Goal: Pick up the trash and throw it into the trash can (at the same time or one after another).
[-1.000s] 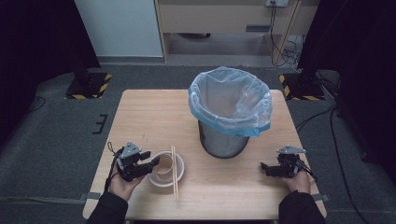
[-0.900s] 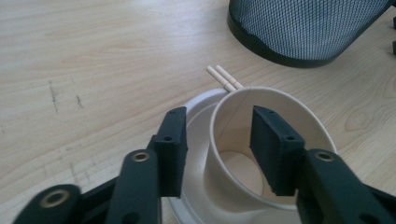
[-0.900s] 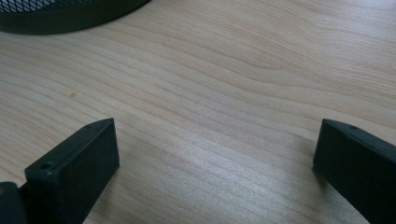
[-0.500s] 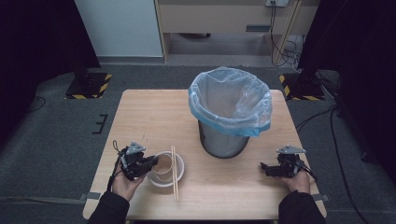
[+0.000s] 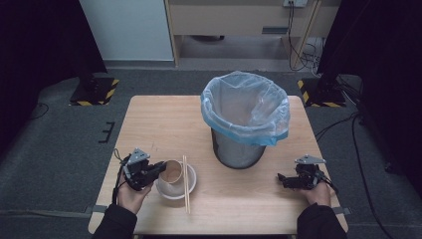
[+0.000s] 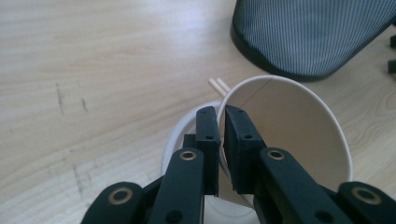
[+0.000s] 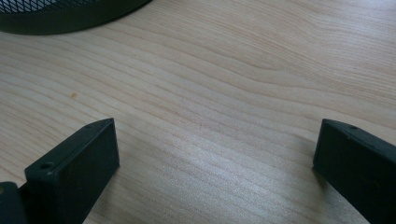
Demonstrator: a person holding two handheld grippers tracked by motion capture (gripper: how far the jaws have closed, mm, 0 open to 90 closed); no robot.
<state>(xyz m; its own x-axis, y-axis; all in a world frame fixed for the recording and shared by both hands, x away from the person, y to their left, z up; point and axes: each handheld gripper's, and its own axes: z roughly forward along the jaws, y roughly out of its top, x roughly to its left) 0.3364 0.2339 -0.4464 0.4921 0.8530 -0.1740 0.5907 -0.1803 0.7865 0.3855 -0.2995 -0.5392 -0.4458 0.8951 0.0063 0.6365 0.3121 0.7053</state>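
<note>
Since the earlier frames, the left gripper (image 5: 158, 169) has been shifted slightly toward the paper cup (image 5: 172, 172), and its jaws have just been closing until the cup's wall is pinched between them; everything else on the table is seen where it was. A dark carpeted floor (image 5: 59, 134) is spread around the light wooden table (image 5: 164, 119), with a pale cabinet and a wooden shelf unit set against the far wall and yellow-and-black striped stand bases at either side. On the table's far half a mesh waste bin (image 5: 238, 149) lined with a blue plastic bag (image 5: 245, 107) is placed. Nearer the person, a white bowl (image 5: 186, 186) is set, and the paper cup is lying tilted in it, its open mouth turned toward the left gripper. A pair of wooden chopsticks (image 5: 185, 183) is laid across the bowl's right side. In the left gripper view the bowl (image 6: 180, 135) is largely hidden behind the jaws and the cup (image 6: 289, 135), and only the chopstick tips (image 6: 218, 85) are shown beyond the rim. The cup's rim is clamped by the left fingers (image 6: 207, 135), one outside and one inside the wall. The right gripper (image 5: 284, 180) is rested near the table's right edge, well apart from the bin, its fingers (image 7: 74, 168) spread wide over bare wood with nothing grasped.
</note>
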